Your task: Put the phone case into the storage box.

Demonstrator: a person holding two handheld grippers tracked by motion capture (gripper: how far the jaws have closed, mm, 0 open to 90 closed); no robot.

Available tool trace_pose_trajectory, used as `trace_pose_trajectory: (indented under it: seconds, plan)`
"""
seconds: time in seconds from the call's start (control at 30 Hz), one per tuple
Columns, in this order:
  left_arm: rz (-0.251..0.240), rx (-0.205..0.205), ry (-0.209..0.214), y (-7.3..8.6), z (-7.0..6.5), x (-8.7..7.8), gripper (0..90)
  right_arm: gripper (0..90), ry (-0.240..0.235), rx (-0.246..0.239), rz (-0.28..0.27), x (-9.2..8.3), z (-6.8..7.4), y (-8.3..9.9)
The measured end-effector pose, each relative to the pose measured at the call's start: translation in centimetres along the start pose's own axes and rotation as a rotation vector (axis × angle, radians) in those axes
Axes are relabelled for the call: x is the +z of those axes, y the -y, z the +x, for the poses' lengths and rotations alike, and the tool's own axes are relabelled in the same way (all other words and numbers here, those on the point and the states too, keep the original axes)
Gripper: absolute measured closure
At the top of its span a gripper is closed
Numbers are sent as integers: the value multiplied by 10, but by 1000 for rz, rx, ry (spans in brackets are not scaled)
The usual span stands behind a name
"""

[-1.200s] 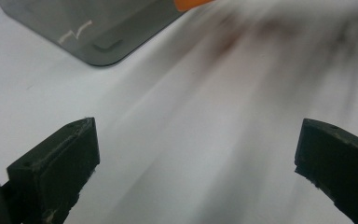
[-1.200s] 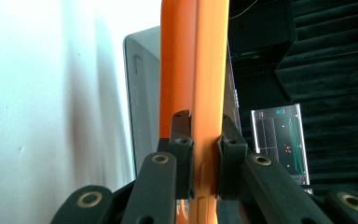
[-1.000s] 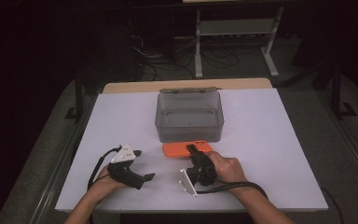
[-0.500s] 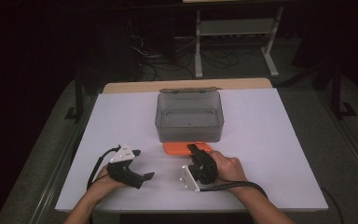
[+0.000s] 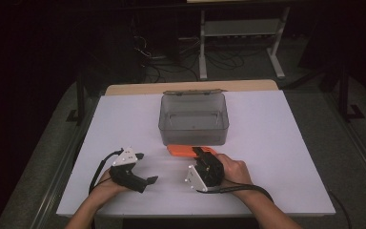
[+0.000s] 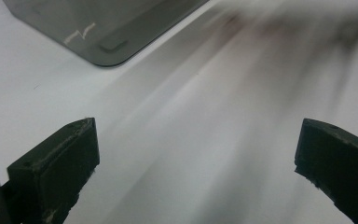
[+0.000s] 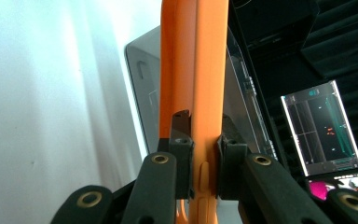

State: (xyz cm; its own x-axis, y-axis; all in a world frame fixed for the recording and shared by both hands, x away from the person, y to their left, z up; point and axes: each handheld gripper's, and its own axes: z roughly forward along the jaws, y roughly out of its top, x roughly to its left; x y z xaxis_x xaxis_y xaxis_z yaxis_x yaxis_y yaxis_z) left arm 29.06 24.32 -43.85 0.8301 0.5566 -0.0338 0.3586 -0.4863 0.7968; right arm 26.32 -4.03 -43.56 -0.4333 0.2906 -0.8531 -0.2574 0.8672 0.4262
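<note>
A flat orange piece (image 5: 183, 150) lies just in front of the grey box (image 5: 194, 119). In the high view my right gripper (image 5: 201, 153) is turned on its side at the piece's right end. In the right gripper view the orange piece (image 7: 193, 70) runs edge-on between the jaws, and my right gripper (image 7: 204, 158) is shut on it across its thickness. The left gripper (image 5: 147, 167) rests at the table's front left, apart from the piece. The left gripper view shows that gripper (image 6: 196, 154) open with only bare table between its jaws.
The grey translucent box stands open-topped at the middle of the white table (image 5: 276, 143); its corner (image 6: 102, 28) lies ahead of the left jaws. The box (image 7: 142, 84) sits behind the orange piece, and a lit monitor (image 7: 319, 128) glows beyond the table.
The right gripper has turned a little with the orange piece, whose visible face now looks narrower. The left gripper has kept still.
</note>
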Motion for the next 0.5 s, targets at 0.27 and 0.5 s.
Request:
trace_pose_trajectory:
  seconds: [0.27,0.5]
  plan:
    - [0,-1,0,0,0,0,0,786,-21,59,-3,0,-5,2]
    - [0,-2,-1,0,0,0,0,786,-46,115,-6,0,-9,4]
